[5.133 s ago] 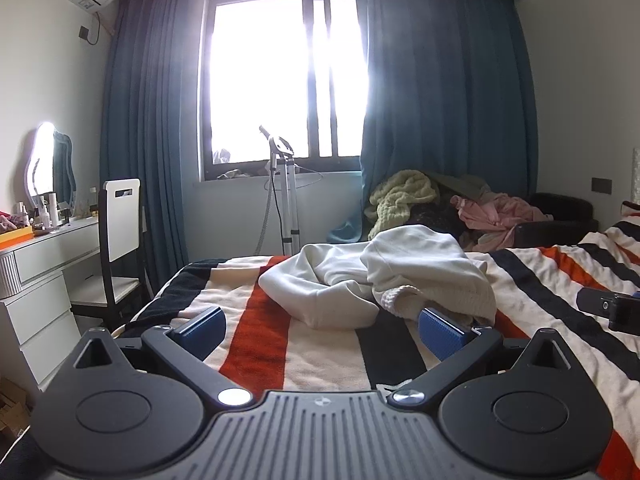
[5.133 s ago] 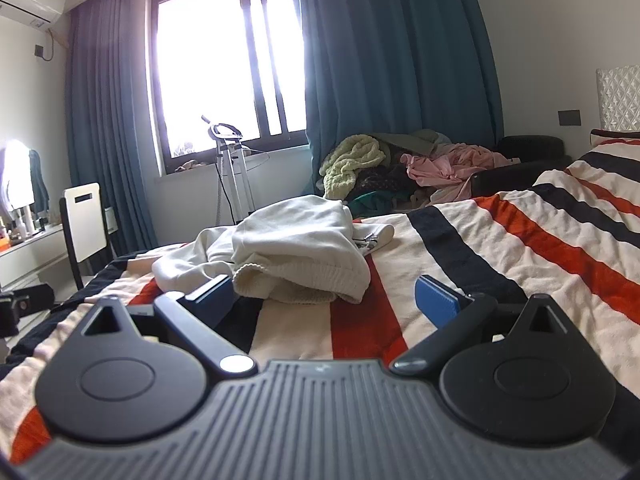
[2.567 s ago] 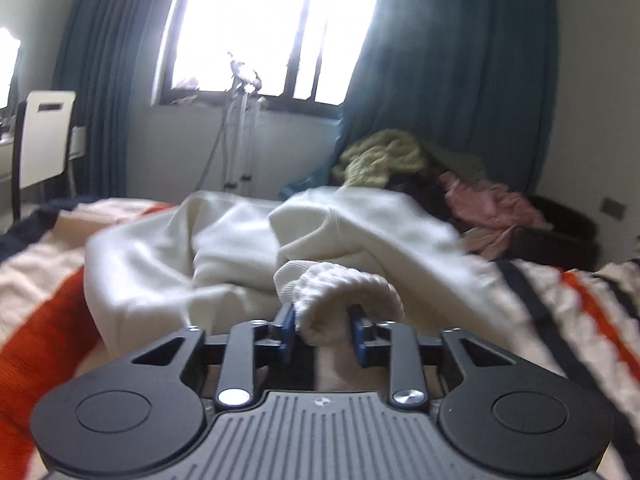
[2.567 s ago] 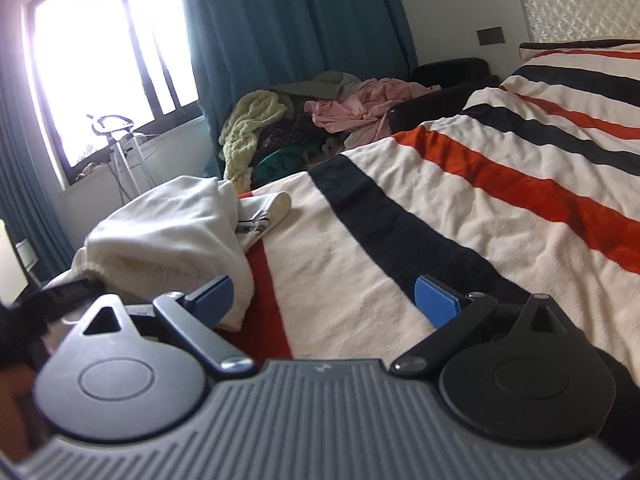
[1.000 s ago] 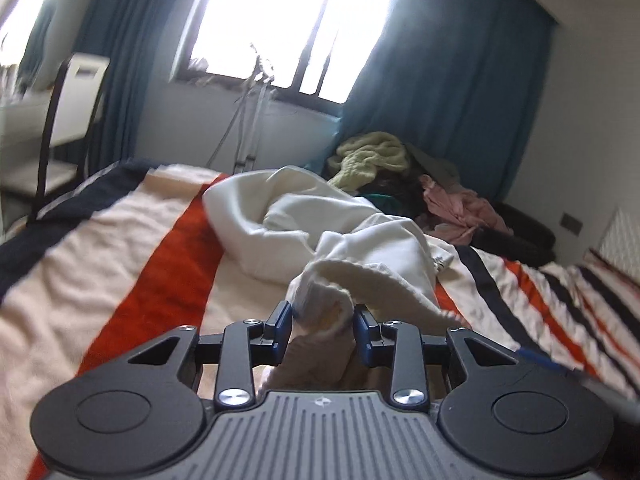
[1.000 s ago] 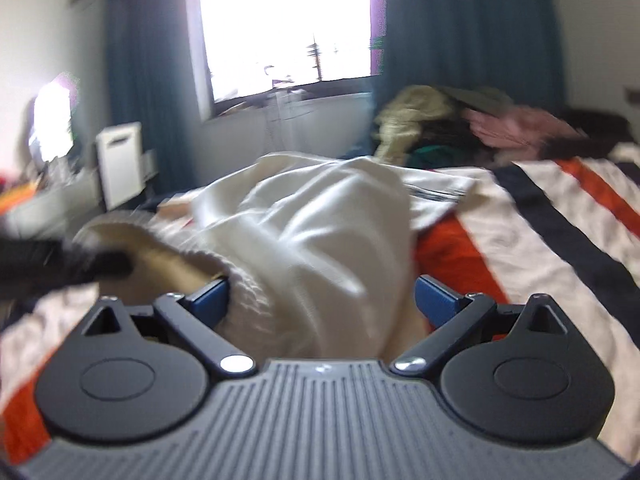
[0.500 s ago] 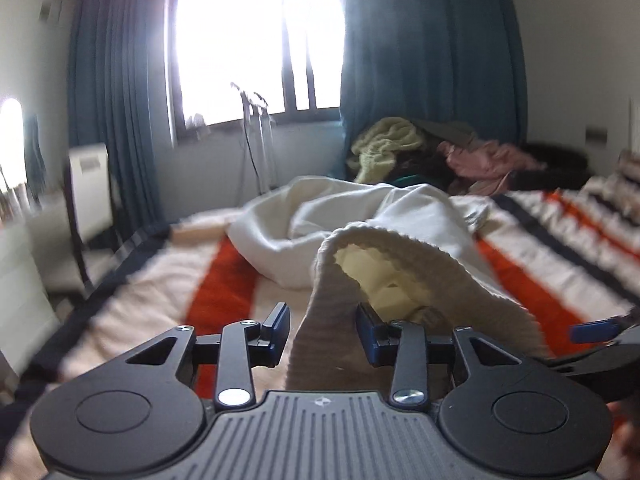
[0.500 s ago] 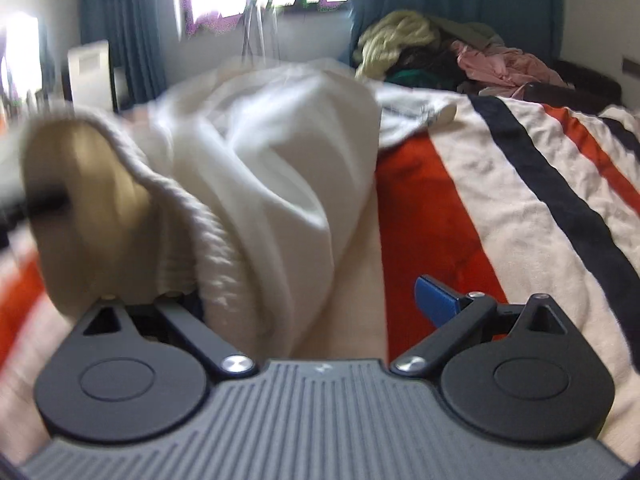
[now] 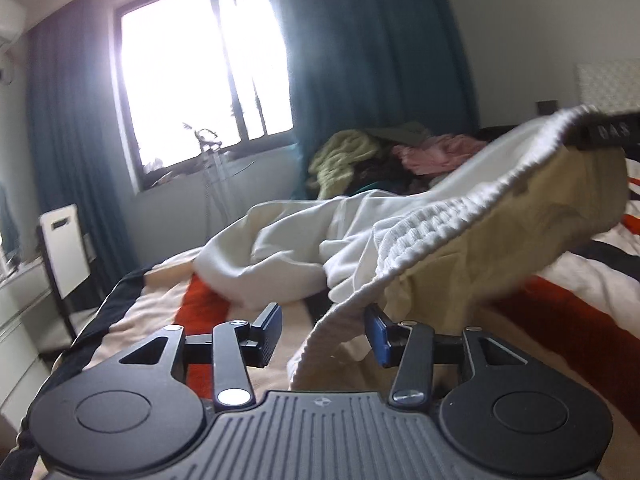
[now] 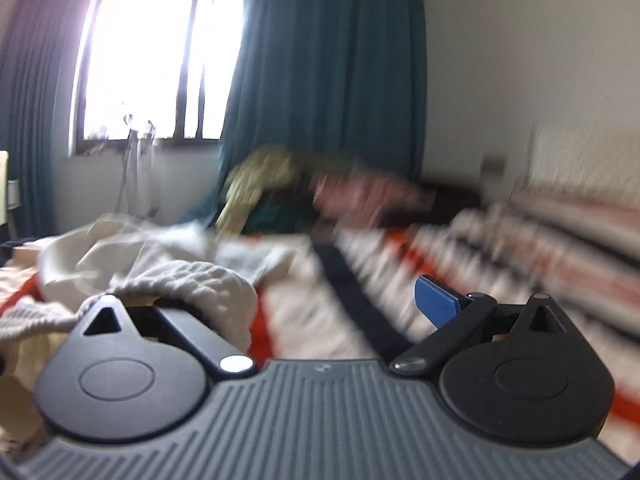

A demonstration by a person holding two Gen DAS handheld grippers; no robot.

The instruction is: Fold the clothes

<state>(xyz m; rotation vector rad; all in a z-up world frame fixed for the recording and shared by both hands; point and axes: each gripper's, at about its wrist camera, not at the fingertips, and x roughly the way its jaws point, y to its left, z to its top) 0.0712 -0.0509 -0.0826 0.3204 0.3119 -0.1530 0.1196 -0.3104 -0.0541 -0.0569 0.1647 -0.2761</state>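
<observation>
**Ribbed hem stretched across the frame**

Lay crumpled at frame centre on the striped bed [image 9: 168, 300]: a cream sweater [image 9: 288, 240]. Had its ribbed hem [image 9: 424, 236] lifted toward upper right. Stood parted around that hem: left gripper [image 9: 322, 334], not pinching. Stood spread wide, hem draped over one finger: right gripper [image 10: 312, 300], heavily blurred.

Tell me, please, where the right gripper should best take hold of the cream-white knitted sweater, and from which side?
Probably the thick ribbed hem of the cream-white knitted sweater, approached from the sweater's right end. That band drapes over the right gripper's left finger, with the jaws wide apart, so closing would not pinch the striped bedspread.
</observation>
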